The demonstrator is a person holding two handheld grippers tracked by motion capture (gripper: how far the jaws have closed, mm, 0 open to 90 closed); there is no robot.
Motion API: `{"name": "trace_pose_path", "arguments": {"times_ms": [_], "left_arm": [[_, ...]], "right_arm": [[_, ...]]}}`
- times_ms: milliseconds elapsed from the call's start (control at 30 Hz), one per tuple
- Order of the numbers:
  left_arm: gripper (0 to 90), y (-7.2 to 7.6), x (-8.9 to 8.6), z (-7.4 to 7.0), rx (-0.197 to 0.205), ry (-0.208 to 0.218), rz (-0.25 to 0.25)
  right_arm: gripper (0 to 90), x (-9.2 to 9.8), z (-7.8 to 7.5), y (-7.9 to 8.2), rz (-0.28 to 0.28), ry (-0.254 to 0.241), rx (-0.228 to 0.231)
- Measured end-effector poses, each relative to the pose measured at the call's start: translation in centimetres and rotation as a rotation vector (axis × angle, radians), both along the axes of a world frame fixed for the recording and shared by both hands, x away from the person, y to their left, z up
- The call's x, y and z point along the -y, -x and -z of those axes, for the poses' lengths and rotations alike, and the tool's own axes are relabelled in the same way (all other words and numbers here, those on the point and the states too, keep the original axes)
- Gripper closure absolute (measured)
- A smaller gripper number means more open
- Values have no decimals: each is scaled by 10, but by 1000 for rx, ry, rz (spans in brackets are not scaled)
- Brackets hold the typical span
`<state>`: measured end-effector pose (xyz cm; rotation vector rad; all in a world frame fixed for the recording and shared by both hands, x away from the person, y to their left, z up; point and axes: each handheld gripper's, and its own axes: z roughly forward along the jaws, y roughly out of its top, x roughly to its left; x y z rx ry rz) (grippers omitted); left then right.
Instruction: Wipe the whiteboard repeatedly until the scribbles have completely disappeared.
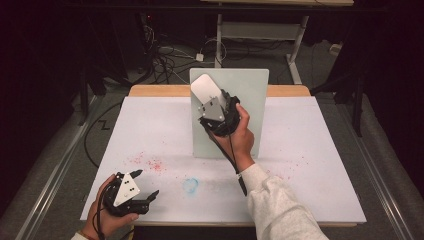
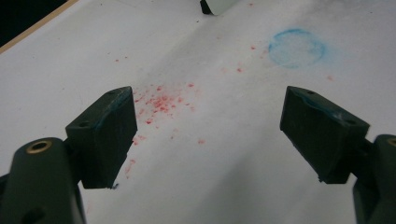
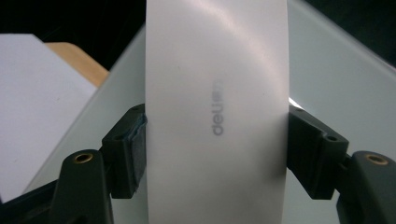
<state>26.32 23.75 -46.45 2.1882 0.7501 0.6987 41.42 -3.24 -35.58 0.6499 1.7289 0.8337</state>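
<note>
High view: right claw (image 1: 212, 100) clamps white mouse (image 1: 206, 87) over pale board (image 1: 250, 95); left claw (image 1: 145, 185) wide near table edge (image 1: 225, 223).

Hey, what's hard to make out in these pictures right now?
- White eraser, right gripper view: both ends cut off by the frame; its underside faces away.
- Board, high view: right gripper and hand cover its middle.
- Left gripper view: dark object cut off at the top edge, unidentifiable.

The right gripper (image 1: 212, 100) holds a white eraser (image 1: 206, 88) over the pale board (image 1: 255, 100); the left gripper (image 1: 145, 186), jaws apart, sits near the table (image 1: 300, 150) edge.
</note>
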Motion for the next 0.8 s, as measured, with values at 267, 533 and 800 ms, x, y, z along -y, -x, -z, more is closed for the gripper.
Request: {"name": "trace_pose_path", "arguments": {"times_ms": [267, 533, 800], "left_arm": [[183, 0, 0, 0, -1, -1, 1], [183, 0, 1, 1, -4, -5, 2], [183, 0, 1, 1, -3, -7, 1]], "right_arm": [[309, -13, 24, 9, -21, 89, -1], [309, -5, 37, 15, -36, 128, -21], [309, 32, 23, 10, 62, 63, 11]]}}
